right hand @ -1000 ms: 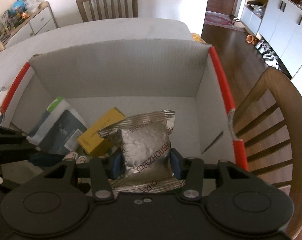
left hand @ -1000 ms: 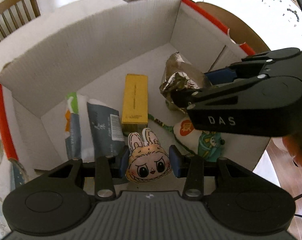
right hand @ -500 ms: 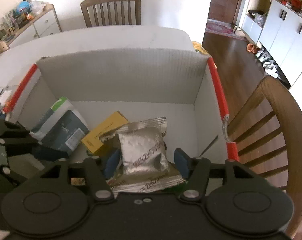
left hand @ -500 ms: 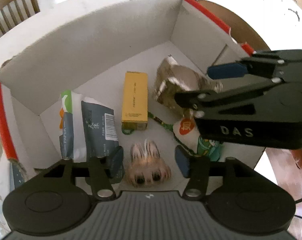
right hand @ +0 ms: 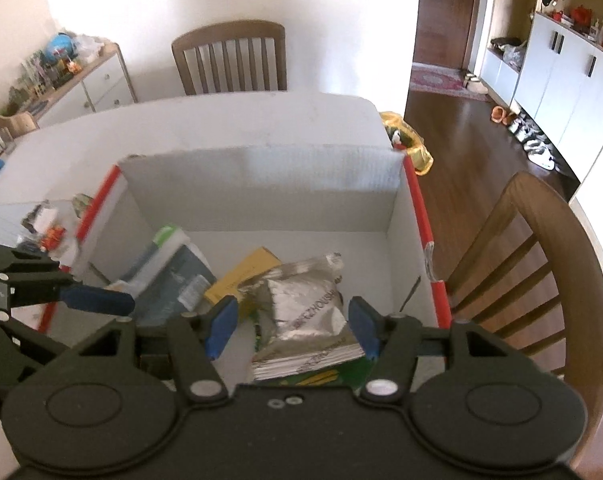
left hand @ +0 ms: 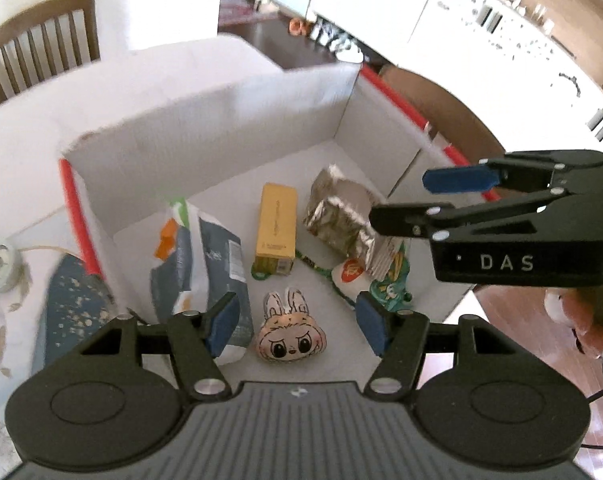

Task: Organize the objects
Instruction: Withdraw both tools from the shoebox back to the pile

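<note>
A white cardboard box (left hand: 221, 132) with red-taped edges holds a bunny-face plush (left hand: 289, 340), a yellow carton (left hand: 276, 228), a silver foil pouch (left hand: 337, 216), a grey-blue paper pack (left hand: 205, 264) and a green-and-white pouch (left hand: 357, 276). My left gripper (left hand: 296, 318) hangs open above the plush, which lies on the box floor clear of both pads. My right gripper (right hand: 292, 326) is open over the silver pouch (right hand: 305, 308), which rests on other items inside the box (right hand: 261, 176). From the left wrist, the right gripper (left hand: 429, 200) shows at the right over the pouch.
The box sits on a white table (right hand: 221, 120). A wooden chair (right hand: 541, 280) stands close by the box's right side, and another chair (right hand: 229, 60) is at the far end. Small items (left hand: 1, 268) and a blue speckled thing (left hand: 69, 308) lie left of the box.
Both grippers have opened and risen. The plush dropped from the left jaws to the box floor. The silver pouch left the right jaws and settled in the box.
</note>
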Tool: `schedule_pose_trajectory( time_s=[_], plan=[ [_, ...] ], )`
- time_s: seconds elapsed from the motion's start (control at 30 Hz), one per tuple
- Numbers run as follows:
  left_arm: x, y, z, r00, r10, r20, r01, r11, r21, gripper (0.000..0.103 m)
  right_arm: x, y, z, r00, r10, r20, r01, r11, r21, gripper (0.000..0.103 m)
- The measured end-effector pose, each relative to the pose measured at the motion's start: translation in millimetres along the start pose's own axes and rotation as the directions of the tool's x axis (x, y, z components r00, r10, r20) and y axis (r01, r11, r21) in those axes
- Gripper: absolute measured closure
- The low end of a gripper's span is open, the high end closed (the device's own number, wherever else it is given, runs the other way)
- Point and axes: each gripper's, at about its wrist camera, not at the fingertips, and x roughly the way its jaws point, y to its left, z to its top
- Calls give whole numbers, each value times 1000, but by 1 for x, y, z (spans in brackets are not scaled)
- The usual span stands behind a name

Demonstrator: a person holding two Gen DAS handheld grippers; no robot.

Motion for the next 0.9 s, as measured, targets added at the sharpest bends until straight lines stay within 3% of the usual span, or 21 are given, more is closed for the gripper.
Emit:
schedule_pose_trajectory(
  time_s=[0.3, 0.57, 0.9],
  plan=[
    [-72, 15, -9, 990, -11, 141, 14, 1000, -21, 39, -36, 25, -1, 996, 40, 74, -41, 999, 13, 42],
    [-119, 49, -25, 968, 51, 245, -35, 997, -69, 39, -54, 68, 1, 990, 74, 121, -74, 997, -7, 38],
    [-163, 114, -57, 941, 135, 311, -102, 988, -120, 31, -45, 131, 15, 980, 143, 140, -139, 990, -38, 22]
  ],
)
